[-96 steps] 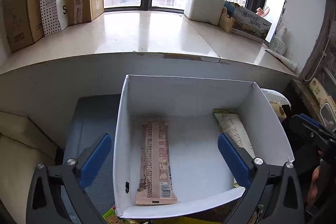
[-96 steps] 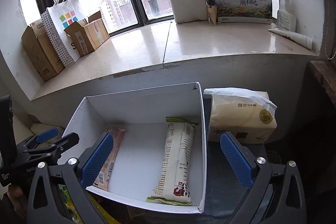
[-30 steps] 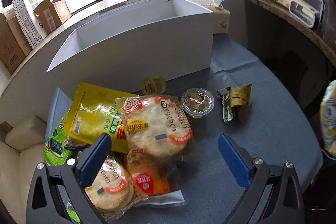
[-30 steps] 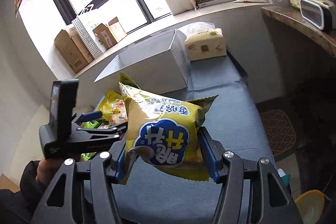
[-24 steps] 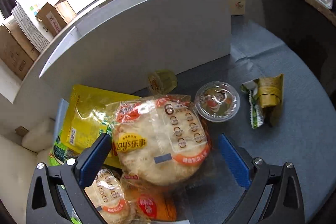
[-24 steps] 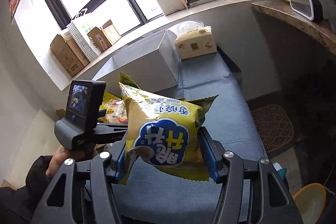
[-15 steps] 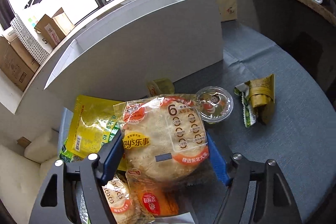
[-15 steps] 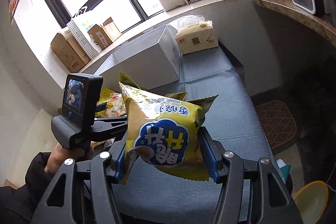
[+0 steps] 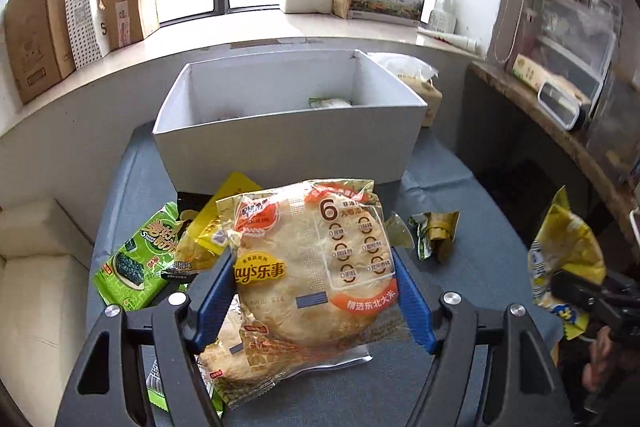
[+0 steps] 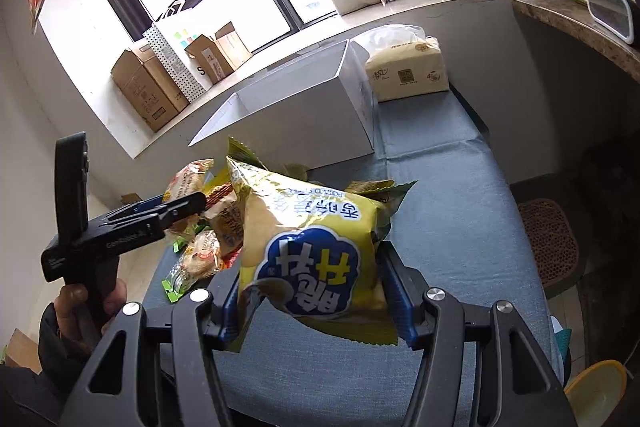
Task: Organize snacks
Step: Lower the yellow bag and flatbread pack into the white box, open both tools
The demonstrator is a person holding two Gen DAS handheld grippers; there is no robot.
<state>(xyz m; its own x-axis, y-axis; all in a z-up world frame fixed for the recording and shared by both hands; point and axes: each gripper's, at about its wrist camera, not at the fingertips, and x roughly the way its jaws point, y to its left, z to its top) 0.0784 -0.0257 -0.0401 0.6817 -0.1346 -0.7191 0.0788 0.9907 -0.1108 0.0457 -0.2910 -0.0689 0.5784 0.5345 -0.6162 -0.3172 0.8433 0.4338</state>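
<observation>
Lifted since a second ago, the rice cracker pack [image 9: 312,267] now hangs off the pile, pinched between the blue pads of the left gripper [image 9: 316,295], whose jaws have just been closing onto it, above the seaweed packet [image 9: 140,267] and other snacks on the blue-covered surface [image 9: 472,267]. Beyond it stands the white box [image 9: 288,143] with a packet showing inside, and to the right the right gripper [image 10: 310,301] stays clamped on the yellow chip bag [image 10: 308,247], raised clear of the surface.
</observation>
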